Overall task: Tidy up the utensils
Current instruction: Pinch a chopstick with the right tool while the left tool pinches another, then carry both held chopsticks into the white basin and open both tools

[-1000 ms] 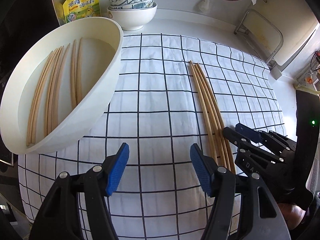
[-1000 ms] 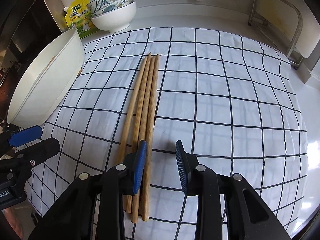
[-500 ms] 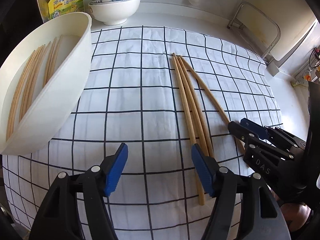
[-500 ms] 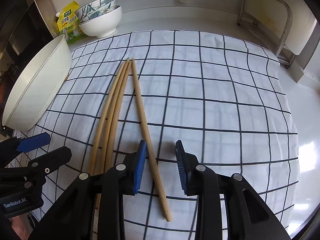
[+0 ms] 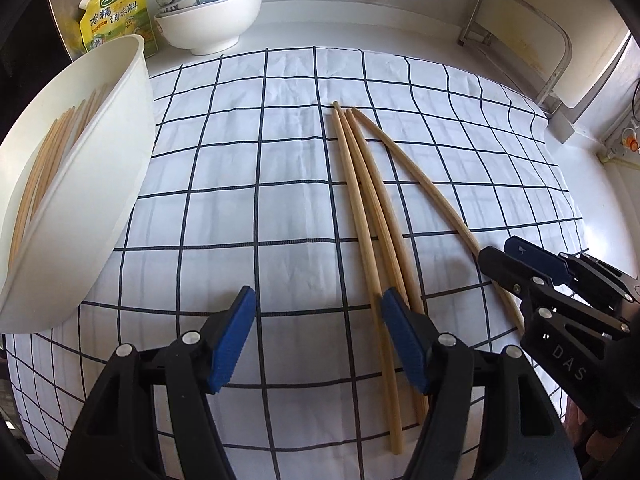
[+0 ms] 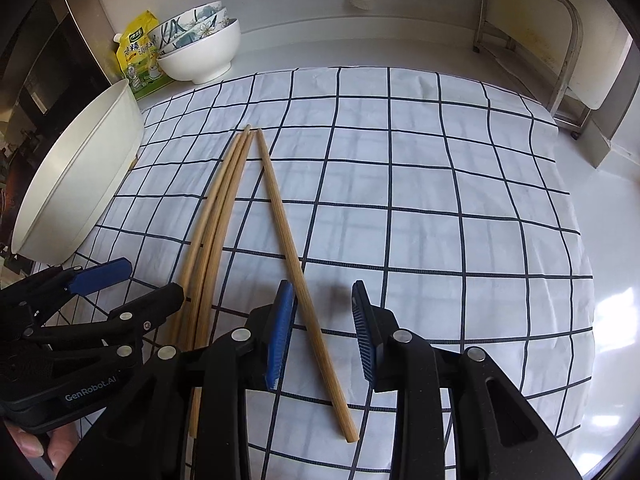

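On the checked cloth (image 6: pixel 440 208), centre of the right wrist frame, 4 chopsticks lie loose. Change noted vs. 1 sec ago: then all 4 lay as one tight bundle; now 1 stick, the single chopstick (image 6: pixel 296 264), is splayed off to the right at its near end, far tips still close together. Remaining three chopsticks (image 5: pixel 372 216) stay bunched, lower centre of the left wrist frame.

Right gripper (image 6: pixel 322 328): jaws partly apart, straddling the single chopstick. Left pad is at or just beside the stick; right pad clear of it. No clamp yet.

Left gripper (image 5: pixel 316 340): jaws wide apart, nothing between them; right pad sits over the bunch of three, contact can't be confirmed.

White basin (image 5: pixel 120 168), left edge of frame, already holds several chopsticks, so approx. half the job looks done.

Assessment: separation gives the right gripper a clean one-stick pick; likely next step is to close on it, lift, and carry it to the basin. Risk: stick rolling on cloth as pads close.
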Available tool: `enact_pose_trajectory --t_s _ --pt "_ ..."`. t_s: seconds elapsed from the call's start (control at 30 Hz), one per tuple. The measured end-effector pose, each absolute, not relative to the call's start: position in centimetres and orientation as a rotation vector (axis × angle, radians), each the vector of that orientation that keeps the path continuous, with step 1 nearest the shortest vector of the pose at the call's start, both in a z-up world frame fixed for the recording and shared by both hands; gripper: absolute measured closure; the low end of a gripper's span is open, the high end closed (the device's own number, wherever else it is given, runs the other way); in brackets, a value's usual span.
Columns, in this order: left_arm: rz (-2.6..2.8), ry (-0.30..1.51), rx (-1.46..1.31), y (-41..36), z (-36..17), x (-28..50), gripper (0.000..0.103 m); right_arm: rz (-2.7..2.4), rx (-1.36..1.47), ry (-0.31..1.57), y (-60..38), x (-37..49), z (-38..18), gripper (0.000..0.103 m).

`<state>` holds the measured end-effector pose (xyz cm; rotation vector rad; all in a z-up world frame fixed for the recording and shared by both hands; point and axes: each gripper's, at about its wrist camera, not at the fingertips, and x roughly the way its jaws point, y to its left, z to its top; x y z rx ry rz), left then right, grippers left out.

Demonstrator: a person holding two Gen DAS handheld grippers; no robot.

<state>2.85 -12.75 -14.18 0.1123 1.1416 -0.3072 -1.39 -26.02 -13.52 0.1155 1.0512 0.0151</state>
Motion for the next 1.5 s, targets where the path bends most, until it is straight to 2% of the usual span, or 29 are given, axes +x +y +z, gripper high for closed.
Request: enact_pose_trajectory --t_s 0.17,0.73,0.8,0.87,0.9,0.93,0.97,1.27,1.5 --pt "-0.286 1.132 0.17 -13.2 -14.4 2.7 0.038 0.021 0.107 1.044 -26.1 -1.1 -13.3 0.07" --pt "-0.222 1.147 0.137 -11.7 -14.3 4.8 0.038 0.033 -0.059 1.038 -23.9 0.7 -14.2 0.07" --pt "-0.234 1.137 0.144 -12.0 -14.1 4.6 0.048 0.044 -0.068 1.033 -23.7 0.8 -14.3 0.071" --pt "-0.257 1.133 0.154 -12.4 -13.9 4.8 0.067 0.059 -0.076 1.027 -23.4 0.9 -14.2 0.079" --pt "-0.269 1.132 0.159 -12.7 -13.9 4.9 0.074 0.062 -0.081 1.027 -23.3 0.9 -14.2 0.089" --pt "-0.282 1.135 0.159 -12.9 -13.8 4.8 0.086 0.063 -0.083 1.027 -23.2 1.0 -14.2 0.095" --pt "-0.294 1.14 0.159 -13.0 -13.8 4.8 0.096 0.065 -0.077 1.029 -23.2 1.0 -14.2 0.095" --pt "-0.339 1.18 0.13 -12.2 -13.0 3.8 0.096 0.065 0.122 1.054 -25.0 0.4 -13.8 0.097" --pt "-0.377 1.177 0.136 -11.5 -11.4 3.2 0.096 0.033 0.165 1.052 -24.8 -0.8 -12.5 0.097"
